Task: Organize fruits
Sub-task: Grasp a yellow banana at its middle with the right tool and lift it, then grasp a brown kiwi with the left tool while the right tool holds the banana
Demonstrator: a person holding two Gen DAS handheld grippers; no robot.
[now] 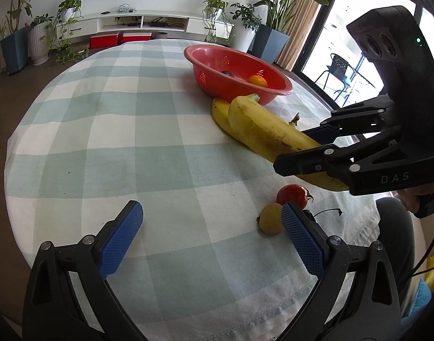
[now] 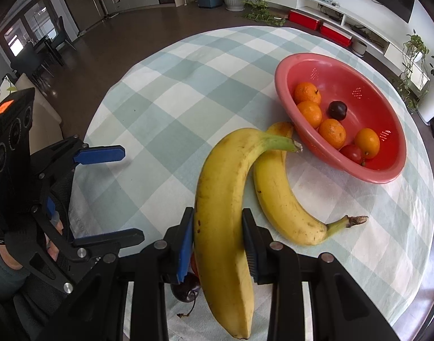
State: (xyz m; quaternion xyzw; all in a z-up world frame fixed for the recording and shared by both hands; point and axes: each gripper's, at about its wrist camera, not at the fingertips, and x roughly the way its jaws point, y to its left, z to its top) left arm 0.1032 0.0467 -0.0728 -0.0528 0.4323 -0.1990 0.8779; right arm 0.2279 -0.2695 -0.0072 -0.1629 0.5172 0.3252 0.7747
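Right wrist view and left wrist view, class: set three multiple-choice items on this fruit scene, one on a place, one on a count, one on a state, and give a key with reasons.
1. Where does the second banana lie?
A. in the bowl
B. on the tablecloth beside the bowl
C. on the floor

2. How many oranges are in the red bowl?
A. two
B. four
C. six

3. What is the right gripper doing?
A. gripping a banana
B. open, holding nothing
C. gripping a tomato

Key: 1 B, it rests on the checked cloth against the bowl's wall. 2 B, four show in the right wrist view. 3 A, its pads press both sides of the held banana.
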